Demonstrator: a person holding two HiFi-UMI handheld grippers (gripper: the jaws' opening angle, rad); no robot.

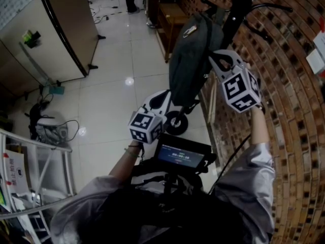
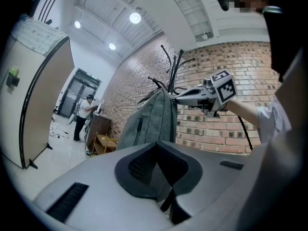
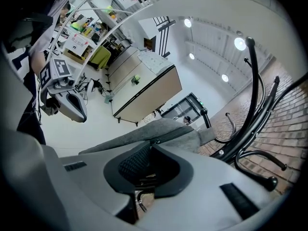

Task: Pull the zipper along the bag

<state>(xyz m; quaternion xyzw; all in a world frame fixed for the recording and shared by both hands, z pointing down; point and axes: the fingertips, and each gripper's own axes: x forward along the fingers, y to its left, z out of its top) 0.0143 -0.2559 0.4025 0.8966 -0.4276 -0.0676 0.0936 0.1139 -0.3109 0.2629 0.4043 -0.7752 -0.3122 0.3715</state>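
Our right hand-held gripper has its jaws closed, and in the right gripper view a small metal zipper pull shows just below the pads, pinched between them. Right beyond the jaw tips lies the zippered edge of the grey bag. In the head view this gripper sits right of centre, touching the bag's upper right side.

Our left hand-held gripper is also closed. Its pads clamp a fold of the bag's grey fabric, and a black strap hangs down from between them. In the head view its tips meet the bag's lower end, just left of centre and below the other gripper.

We see the bag hanging upright in the upper middle of the head view, from a black coat rack whose curved hooks fill the right of the right gripper view.

Behind the rack a brick wall covers the right side of the head view. A wooden bench stands against the wall near the top centre, beyond the bag. A beige partition stands at the upper left on the pale, shiny floor. In the left gripper view a person stands far off at the middle left, close to the bench.
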